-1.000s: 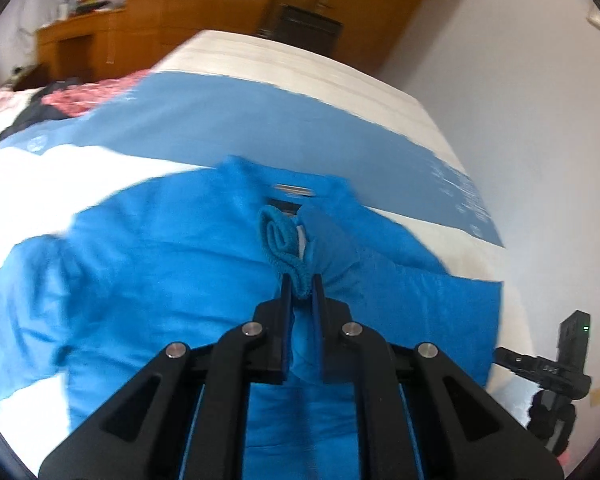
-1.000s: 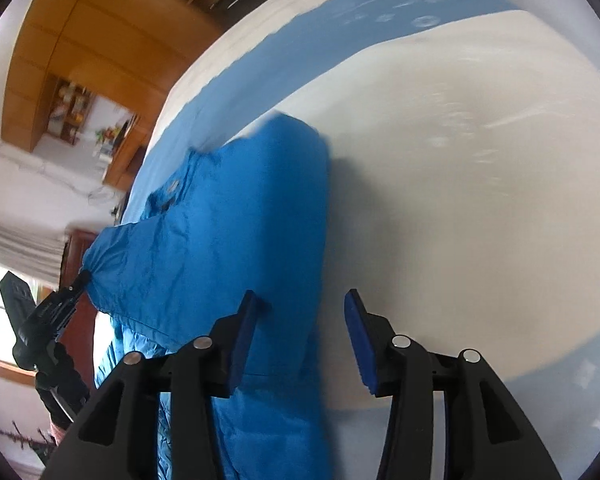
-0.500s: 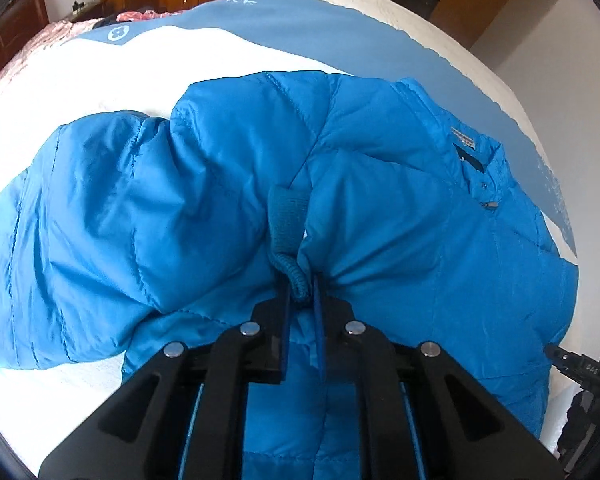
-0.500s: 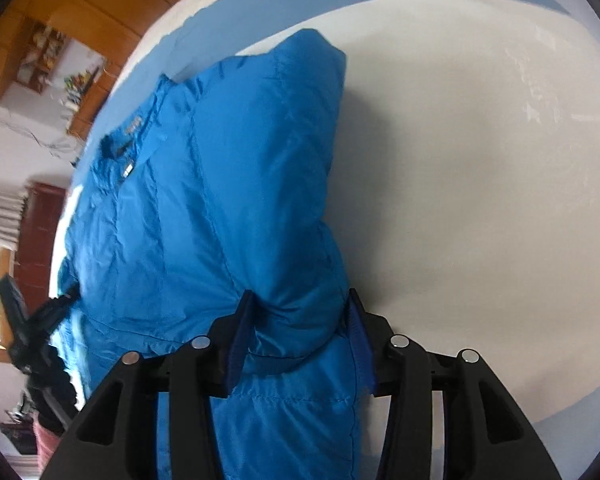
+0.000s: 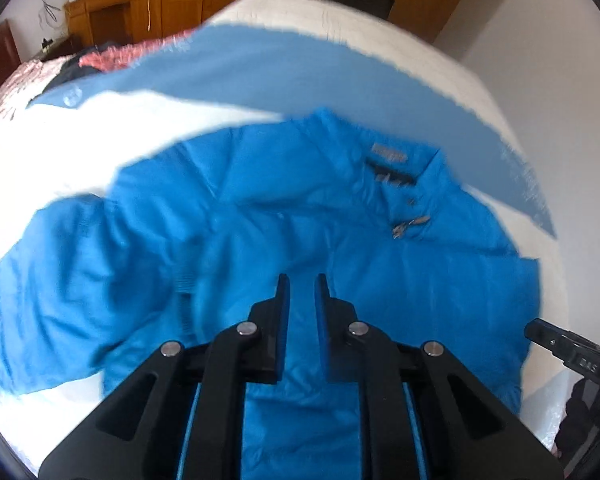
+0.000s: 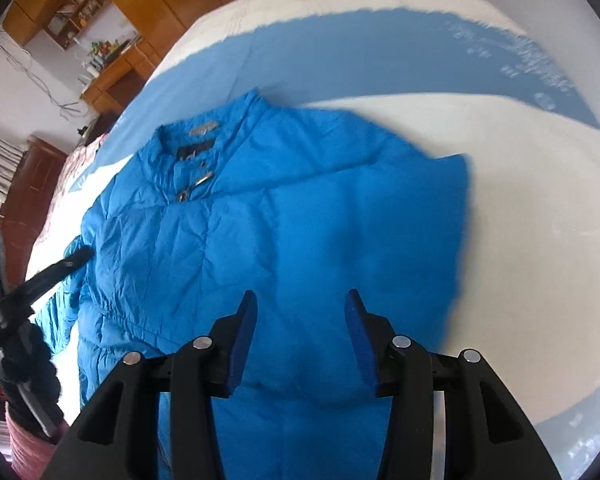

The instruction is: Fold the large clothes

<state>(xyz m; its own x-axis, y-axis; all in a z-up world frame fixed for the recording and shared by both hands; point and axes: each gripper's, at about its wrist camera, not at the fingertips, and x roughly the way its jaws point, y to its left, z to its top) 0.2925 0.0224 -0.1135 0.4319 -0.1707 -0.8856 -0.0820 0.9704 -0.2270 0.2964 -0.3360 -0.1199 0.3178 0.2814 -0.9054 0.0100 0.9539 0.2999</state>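
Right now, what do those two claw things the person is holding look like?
Both are black plastic, with angular linkage arms joined by round silver pins. The left claw has two flat, narrow black fingers with blue strips along the rails beneath. The right claw is built alike, but its fingers carry blue ribbed pads on their inner faces. No hands, sleeves or cables show.

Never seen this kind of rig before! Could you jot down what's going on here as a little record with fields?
Place: bed with a white and blue cover
Garment: bright blue padded jacket, lying front up, collar at the far end
Zip pull: just below the collar
Left gripper: over the jacket, jaws almost closed, nothing between them
Right gripper: over the jacket, jaws apart, holding nothing
Folding: not finished
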